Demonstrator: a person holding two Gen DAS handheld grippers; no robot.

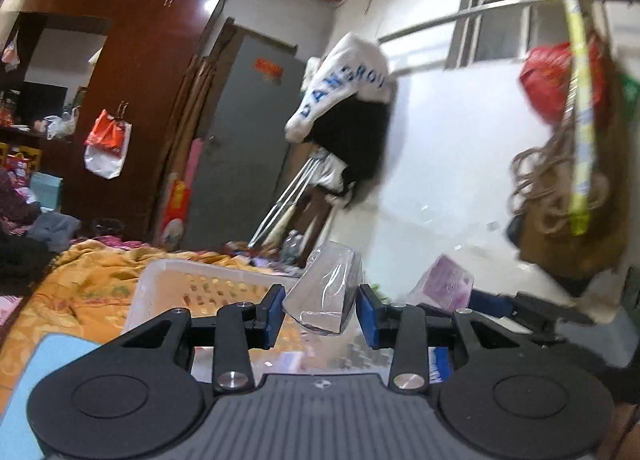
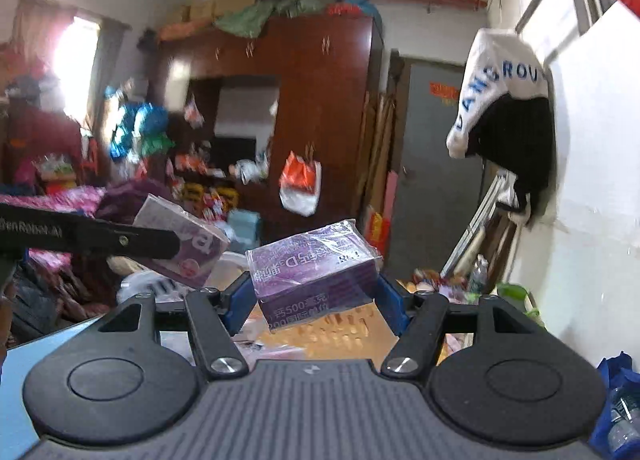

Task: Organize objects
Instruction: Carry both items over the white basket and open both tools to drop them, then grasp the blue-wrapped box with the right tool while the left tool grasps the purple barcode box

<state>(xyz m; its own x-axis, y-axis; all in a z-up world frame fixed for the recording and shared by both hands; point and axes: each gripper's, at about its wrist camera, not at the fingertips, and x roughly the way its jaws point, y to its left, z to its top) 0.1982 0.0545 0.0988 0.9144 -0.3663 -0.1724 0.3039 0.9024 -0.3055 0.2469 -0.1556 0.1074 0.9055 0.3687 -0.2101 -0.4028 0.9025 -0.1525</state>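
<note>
Gripping a shrink-wrapped box [image 1: 326,294] seen end-on, the left tool [image 1: 320,310] has its blue pads closed against the box's narrow sides and carries it in the air above a white slotted basket [image 1: 160,280] that sits on an orange patterned bedspread [image 1: 80,280]. From the right wrist view the same left tool [image 2: 168,246] enters from the left edge as a black finger laid across a purple box [image 2: 188,244], which is tilted. The right tool [image 2: 316,292] holds a second purple box [image 2: 316,272] wrapped in clear film, its jaws about half spread and the blue pads pressed on the box's two ends; white Chinese lettering reads upside down on the near face. That box hangs tilted over the orange bedspread [image 2: 320,334]. In the left wrist view this second box [image 1: 446,284] shows blurred just right of the first, at the tips of the right tool [image 1: 476,302], whose black arm runs off to the right. Behind stand a dark brown wardrobe [image 2: 320,99], a grey door [image 2: 432,163] and a white wall [image 1: 460,139] with clothes hung on it.
</note>
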